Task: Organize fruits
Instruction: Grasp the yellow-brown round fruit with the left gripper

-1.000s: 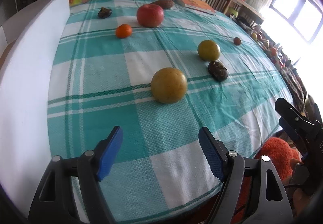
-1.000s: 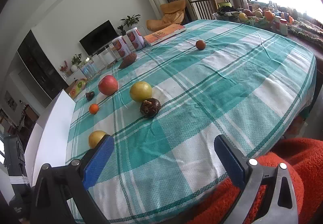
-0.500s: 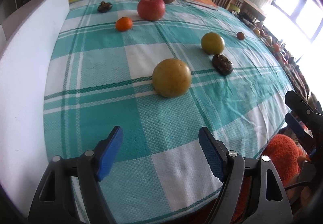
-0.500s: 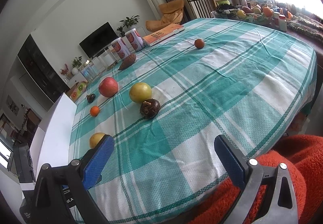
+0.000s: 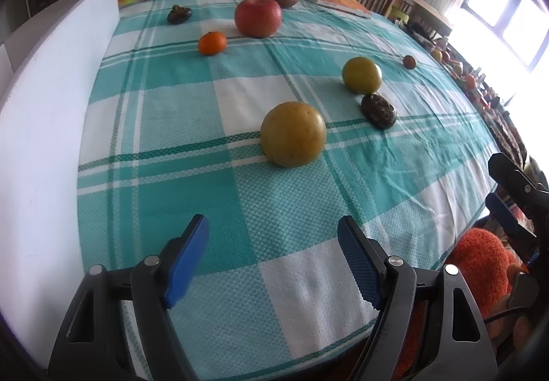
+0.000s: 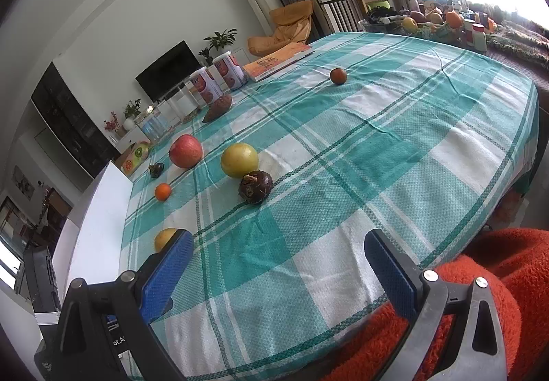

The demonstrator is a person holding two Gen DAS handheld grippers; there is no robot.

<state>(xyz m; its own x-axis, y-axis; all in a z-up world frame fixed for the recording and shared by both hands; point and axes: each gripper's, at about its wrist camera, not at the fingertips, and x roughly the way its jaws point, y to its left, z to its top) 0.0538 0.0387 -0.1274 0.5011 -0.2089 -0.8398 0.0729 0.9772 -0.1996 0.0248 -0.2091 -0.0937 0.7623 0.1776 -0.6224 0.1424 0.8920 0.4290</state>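
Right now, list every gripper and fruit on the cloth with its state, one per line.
left gripper: jaws open, empty, above the cloth
right gripper: jaws open, empty
near yellow fruit: resting loose, ahead of the left gripper
far yellow fruit: resting, close beside the dark fruit
dark fruit: lying on the cloth
red apple: upright, untouched
small orange: resting alone
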